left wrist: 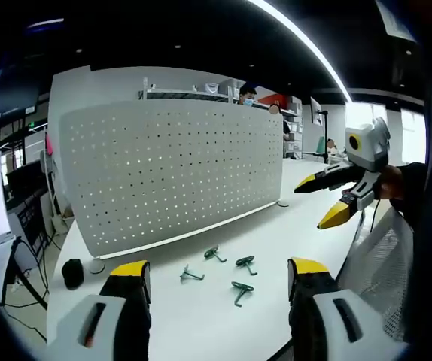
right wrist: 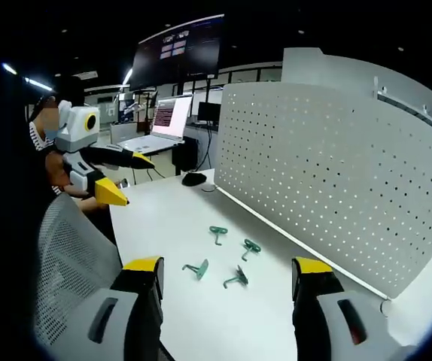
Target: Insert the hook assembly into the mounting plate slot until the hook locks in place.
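Observation:
Several green hooks lie on the white table in front of an upright white pegboard [left wrist: 174, 173]: hook [left wrist: 214, 254], hook [left wrist: 245, 263], hook [left wrist: 190, 275], hook [left wrist: 240, 290]. My left gripper [left wrist: 217, 280] is open above the table's near edge, empty, short of the hooks. The right gripper [left wrist: 329, 199] enters the left gripper view from the right, open and held in the air. In the right gripper view the pegboard [right wrist: 336, 173] stands to the right, with hooks [right wrist: 217, 233], [right wrist: 250, 247], [right wrist: 198, 268], [right wrist: 236, 279] on the table. My right gripper [right wrist: 227, 280] is open and empty. The left gripper [right wrist: 122, 180] shows at left, open.
A black mouse [left wrist: 72, 272] and a small round disc [left wrist: 96, 266] lie at the pegboard's left end. A grey mesh chair back [right wrist: 69, 263] stands at the table's near side. A laptop [right wrist: 163, 124] and monitors sit behind. People are in the background.

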The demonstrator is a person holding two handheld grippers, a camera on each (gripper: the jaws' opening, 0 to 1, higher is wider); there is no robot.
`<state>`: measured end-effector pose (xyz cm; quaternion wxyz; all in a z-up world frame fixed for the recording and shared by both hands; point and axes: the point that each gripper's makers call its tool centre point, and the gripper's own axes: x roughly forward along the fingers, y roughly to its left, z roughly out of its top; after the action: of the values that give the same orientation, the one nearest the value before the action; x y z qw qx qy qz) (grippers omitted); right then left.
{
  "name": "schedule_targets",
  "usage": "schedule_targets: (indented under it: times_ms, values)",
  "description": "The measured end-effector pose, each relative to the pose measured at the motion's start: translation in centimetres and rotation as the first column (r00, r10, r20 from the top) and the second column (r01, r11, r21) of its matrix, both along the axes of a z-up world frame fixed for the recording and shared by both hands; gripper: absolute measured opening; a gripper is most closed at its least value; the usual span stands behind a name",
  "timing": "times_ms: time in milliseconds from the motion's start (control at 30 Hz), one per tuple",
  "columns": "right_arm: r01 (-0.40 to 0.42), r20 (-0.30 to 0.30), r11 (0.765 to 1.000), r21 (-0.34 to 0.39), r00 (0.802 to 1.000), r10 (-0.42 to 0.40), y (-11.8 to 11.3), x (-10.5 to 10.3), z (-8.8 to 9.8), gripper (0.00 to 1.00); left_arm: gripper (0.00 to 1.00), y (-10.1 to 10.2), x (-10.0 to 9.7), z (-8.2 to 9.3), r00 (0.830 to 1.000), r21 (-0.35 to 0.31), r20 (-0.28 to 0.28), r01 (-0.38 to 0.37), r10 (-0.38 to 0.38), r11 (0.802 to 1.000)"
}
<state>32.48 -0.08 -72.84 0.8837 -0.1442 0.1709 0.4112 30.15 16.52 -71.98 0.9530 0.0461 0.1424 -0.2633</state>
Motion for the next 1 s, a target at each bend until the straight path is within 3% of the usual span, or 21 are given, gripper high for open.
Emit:
schedule_targets:
  times_ms: [1000]
  values:
    - [-0.014, 0.002, 1.000, -0.007, 1.000, 0.014, 0.42, -0.23, 0.17, 0.66, 0.76, 0.26, -0.19, 0.09, 1.000, -0.007, 0.005, -0.009, 0.009, 1.000]
